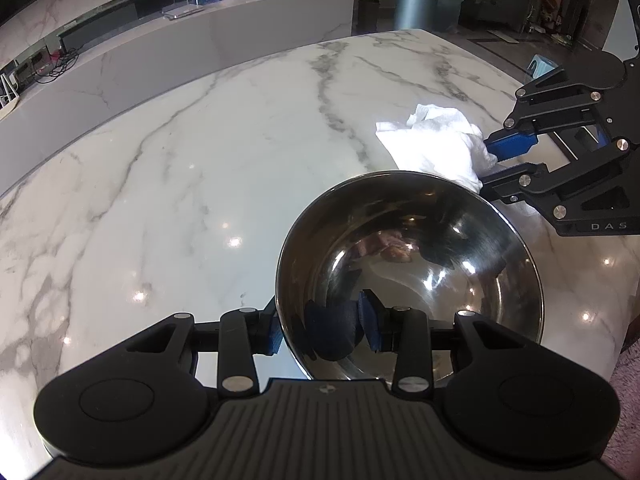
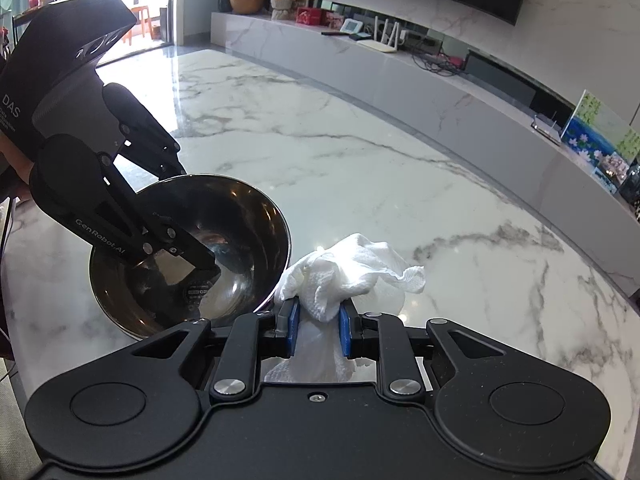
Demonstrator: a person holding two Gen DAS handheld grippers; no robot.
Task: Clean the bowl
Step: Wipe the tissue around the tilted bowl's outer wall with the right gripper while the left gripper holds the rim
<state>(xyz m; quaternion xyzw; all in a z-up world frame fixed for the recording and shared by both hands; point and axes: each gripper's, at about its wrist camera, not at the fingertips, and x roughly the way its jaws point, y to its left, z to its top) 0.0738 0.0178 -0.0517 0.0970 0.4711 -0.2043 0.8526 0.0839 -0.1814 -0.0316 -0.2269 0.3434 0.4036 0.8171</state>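
A shiny steel bowl (image 1: 420,248) is tilted over the white marble table (image 1: 200,180), its opening turned toward the cloth. My left gripper (image 1: 322,330) is shut on its near rim, one blue pad outside the wall and one inside. In the right wrist view the same bowl (image 2: 224,216) leans to the right with the left gripper (image 2: 192,256) clamped on its wall. My right gripper (image 2: 319,328) is shut on a crumpled white cloth (image 2: 352,268), which hangs just right of the bowl's rim. From the left wrist view the cloth (image 1: 436,140) and right gripper (image 1: 486,164) sit just beyond the bowl.
The table's rounded edge (image 1: 616,320) runs close on the bowl's right side. A long grey console (image 2: 460,92) with routers, cables and pictures runs behind the table. A metal bin (image 1: 416,4) and plants stand on the floor beyond.
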